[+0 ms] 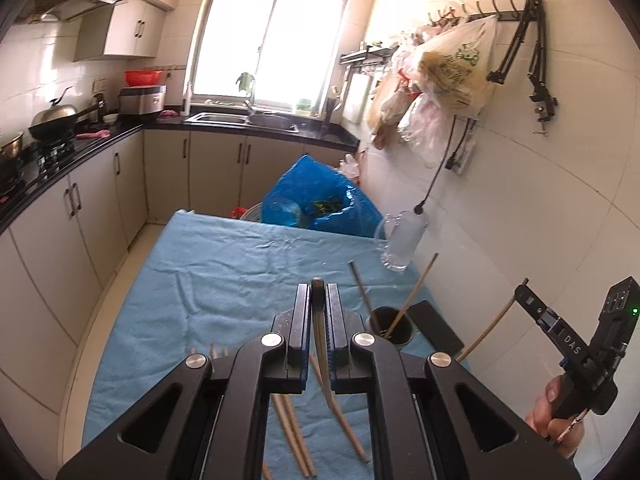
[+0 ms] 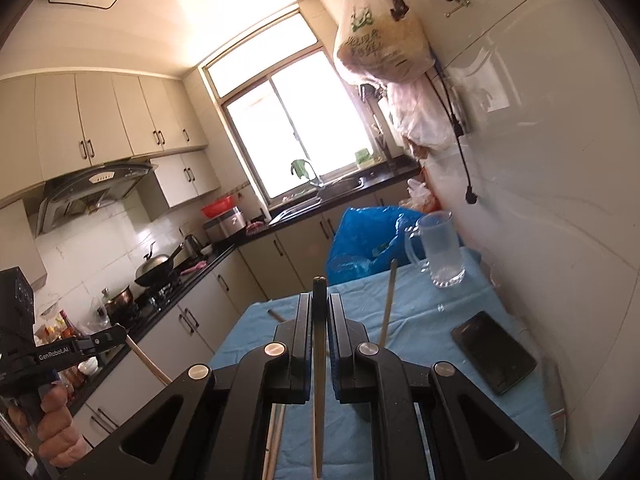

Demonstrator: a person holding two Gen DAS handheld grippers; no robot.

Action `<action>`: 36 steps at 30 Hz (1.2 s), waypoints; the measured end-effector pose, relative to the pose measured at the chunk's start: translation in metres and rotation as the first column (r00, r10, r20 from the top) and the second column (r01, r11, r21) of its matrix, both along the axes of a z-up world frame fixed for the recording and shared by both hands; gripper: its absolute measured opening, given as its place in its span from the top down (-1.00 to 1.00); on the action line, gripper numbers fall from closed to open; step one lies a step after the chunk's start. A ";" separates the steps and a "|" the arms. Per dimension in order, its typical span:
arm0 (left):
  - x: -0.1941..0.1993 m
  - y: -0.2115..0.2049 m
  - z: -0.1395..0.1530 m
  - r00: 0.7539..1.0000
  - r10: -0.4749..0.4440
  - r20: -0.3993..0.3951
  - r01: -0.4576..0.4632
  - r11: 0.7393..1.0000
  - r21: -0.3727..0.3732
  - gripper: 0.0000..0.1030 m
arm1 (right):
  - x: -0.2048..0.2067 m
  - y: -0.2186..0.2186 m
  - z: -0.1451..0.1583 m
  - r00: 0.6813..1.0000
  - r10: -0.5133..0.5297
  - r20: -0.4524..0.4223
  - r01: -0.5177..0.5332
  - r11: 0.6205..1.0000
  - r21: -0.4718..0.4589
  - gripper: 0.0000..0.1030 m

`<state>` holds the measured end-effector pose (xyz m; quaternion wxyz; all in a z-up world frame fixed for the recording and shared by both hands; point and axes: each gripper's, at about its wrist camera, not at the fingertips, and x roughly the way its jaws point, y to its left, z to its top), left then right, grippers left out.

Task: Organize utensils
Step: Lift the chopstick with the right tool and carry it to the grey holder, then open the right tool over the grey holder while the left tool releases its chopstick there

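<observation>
Gripping one chopstick apiece, the left tool (image 1: 319, 300) and right tool (image 2: 319, 300) hover over the blue-clothed bench (image 1: 224, 264), each pair of jaws pinched narrow on its chopstick (image 1: 320, 320) (image 2: 319, 340). The dark holder cup (image 1: 390, 324), already bearing two sticks, stands at about two o'clock from the left tool, just beside a black phone (image 1: 436, 328). More loose chopsticks (image 1: 292, 432) lie beneath, toward six o'clock. Held near one end, either stick could likely pivot in the pads and miss the cup's mouth; a careless swing might tip the cup, strike the phone, or reach the glass mug (image 1: 402, 240) at one o'clock.
</observation>
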<state>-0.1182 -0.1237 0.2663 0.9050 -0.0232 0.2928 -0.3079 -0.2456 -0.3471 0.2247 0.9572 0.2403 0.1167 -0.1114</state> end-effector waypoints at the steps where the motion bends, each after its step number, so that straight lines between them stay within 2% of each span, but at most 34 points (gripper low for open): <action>1: 0.000 -0.005 0.004 1.000 -0.006 0.005 0.006 1.000 -0.003 0.88 | -0.002 -0.004 0.003 1.000 -0.008 0.006 0.008 1.000 0.001 0.85; 13: 0.009 -0.053 0.045 0.996 -0.069 0.061 0.072 0.997 -0.038 0.88 | 0.004 -0.035 0.034 0.996 -0.063 0.065 0.063 0.998 -0.004 0.85; 18: 0.021 -0.077 0.051 0.995 -0.084 0.058 0.087 0.995 -0.053 0.88 | 0.017 -0.045 0.049 0.993 -0.089 0.083 0.091 0.995 -0.033 0.85; 26: 0.047 -0.110 0.035 0.996 -0.087 0.027 0.088 0.995 -0.042 0.88 | 0.048 -0.062 0.043 0.992 -0.117 0.047 0.119 0.992 -0.044 0.85; 36: 0.076 -0.134 -0.005 0.996 -0.082 -0.044 0.082 0.997 -0.005 0.88 | 0.078 -0.086 0.006 0.993 -0.110 -0.032 0.110 0.994 -0.002 0.85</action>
